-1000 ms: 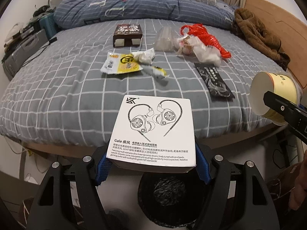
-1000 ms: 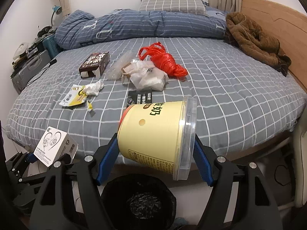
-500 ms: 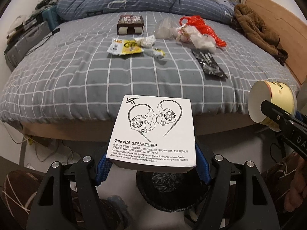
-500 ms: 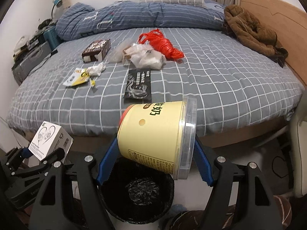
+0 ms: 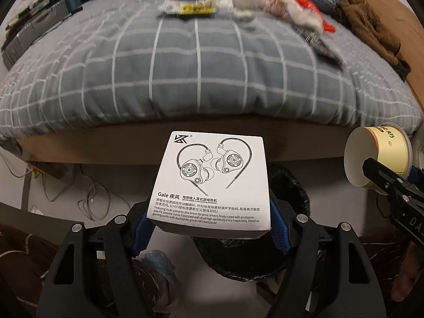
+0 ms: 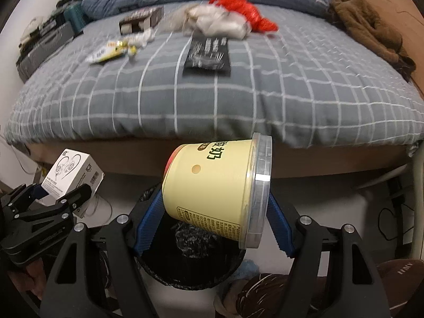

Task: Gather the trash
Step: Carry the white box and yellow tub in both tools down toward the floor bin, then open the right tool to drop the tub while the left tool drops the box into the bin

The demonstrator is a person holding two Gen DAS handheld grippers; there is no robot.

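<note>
Left gripper (image 5: 210, 228): blue-padded jaws clamped on a white earphone box (image 5: 213, 180), held above the floor. Right gripper (image 6: 213, 228): jaws clamped on a yellow tub (image 6: 214, 185) lying on its side, clear lid to the right. Directly below both, a black-lined bin (image 6: 190, 259), its mouth partly hidden by the tub in the right view and by the box in the left. Cables (image 5: 92, 198) trail on the floor left of the bin. Beyond, the bed (image 6: 265, 100) edge with its grey checked cover. Farther up on it: black packet (image 6: 208, 54), yellow wrapper (image 6: 111, 51), brown carton (image 6: 140, 21), clear plastic bags (image 6: 220, 22), red bag (image 6: 243, 10). Brown jacket (image 6: 368, 26) by the headboard. All blurred.
</note>
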